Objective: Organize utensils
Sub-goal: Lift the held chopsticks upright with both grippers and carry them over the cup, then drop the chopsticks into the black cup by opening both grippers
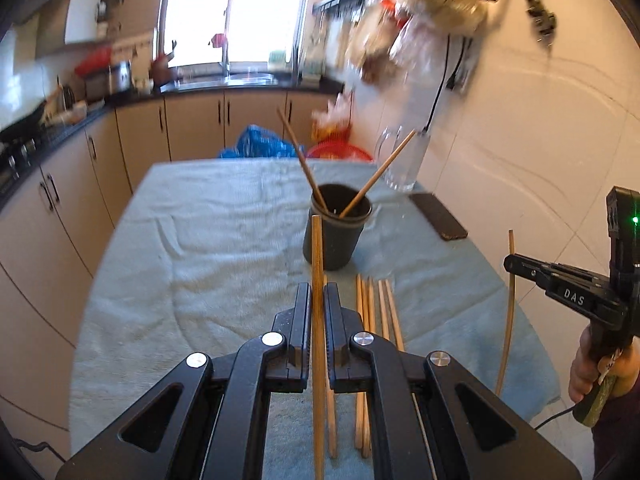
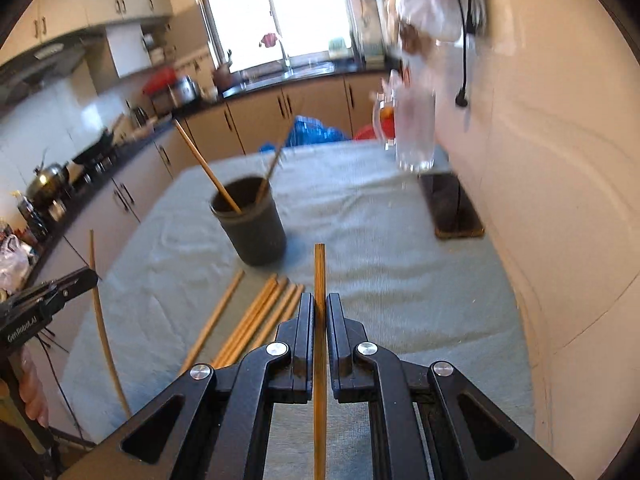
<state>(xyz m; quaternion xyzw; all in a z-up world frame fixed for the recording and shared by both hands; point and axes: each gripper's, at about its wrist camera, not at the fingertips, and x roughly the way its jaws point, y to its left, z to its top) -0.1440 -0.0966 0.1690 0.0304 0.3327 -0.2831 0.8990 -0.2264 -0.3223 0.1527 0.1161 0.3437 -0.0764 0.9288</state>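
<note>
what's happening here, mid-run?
A person is sorting chopsticks into a dark cup on a towel-covered table. Each handheld gripper is shut on one chopstick: the left gripper holds one, the right gripper another. Two chopsticks already lean in the cup; several loose chopsticks lie on the towel in front of it.

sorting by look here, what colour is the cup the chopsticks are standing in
Dark grey, nearly black: the cup, clearest in the right wrist view.
</note>
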